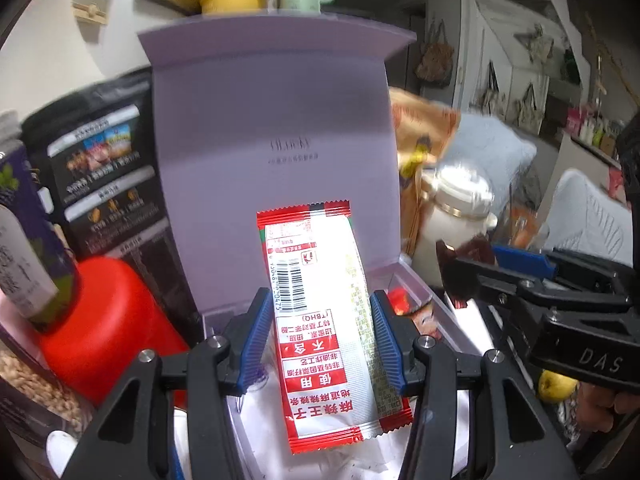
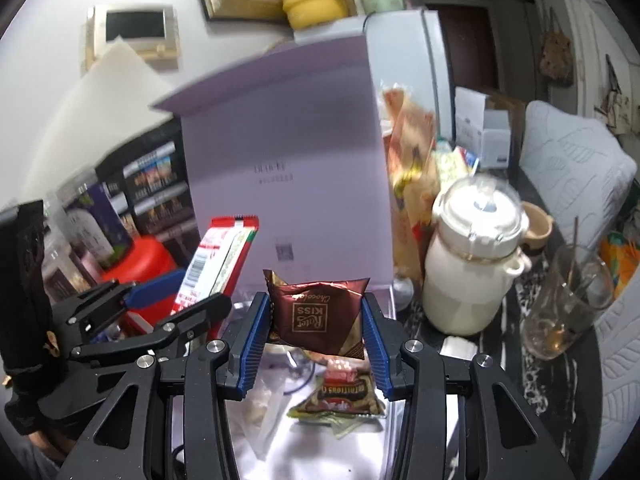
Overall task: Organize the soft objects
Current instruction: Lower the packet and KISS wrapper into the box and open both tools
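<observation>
Both tools loaded over the open box.
My left tool clamps a red sachet; my right tool clamps a brown packet.

Left gripper jaws clamped, right gripper jaws clamped, side by side

Both grippers are black frames with triangular cut-outs, silver screws and ribbed blue pads; one body reads "DAS".
</observation>
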Available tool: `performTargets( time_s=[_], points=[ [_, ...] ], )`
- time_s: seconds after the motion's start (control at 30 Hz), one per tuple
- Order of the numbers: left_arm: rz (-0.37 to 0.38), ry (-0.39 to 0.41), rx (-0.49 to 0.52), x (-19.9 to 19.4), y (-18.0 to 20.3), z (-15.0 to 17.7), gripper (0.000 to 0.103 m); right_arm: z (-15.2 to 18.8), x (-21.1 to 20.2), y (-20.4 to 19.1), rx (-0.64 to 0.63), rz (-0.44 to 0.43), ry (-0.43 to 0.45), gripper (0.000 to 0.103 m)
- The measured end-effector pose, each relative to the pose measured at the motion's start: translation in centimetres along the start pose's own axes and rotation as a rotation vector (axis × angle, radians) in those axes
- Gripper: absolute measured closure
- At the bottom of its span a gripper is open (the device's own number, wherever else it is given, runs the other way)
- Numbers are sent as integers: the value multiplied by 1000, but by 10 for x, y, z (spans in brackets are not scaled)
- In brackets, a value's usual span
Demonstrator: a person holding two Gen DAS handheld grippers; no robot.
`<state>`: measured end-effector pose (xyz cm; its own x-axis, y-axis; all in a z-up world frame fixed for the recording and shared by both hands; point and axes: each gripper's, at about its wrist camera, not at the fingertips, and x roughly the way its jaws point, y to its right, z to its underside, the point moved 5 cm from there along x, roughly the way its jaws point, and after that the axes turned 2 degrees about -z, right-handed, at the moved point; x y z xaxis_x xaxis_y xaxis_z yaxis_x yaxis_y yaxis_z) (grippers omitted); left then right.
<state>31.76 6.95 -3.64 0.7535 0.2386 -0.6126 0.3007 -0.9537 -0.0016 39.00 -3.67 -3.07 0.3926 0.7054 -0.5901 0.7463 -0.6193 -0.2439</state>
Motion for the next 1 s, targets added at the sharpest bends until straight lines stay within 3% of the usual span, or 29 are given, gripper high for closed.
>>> performTargets(
  time_s=[0.73,1.0],
  points=[
    [-10,-212,-14,62,6,44,54,30,50,20,30,52,-153,58],
    [-23,-230,11,67,6,43,54,38,63,24,34,42,-182,56]
  ],
)
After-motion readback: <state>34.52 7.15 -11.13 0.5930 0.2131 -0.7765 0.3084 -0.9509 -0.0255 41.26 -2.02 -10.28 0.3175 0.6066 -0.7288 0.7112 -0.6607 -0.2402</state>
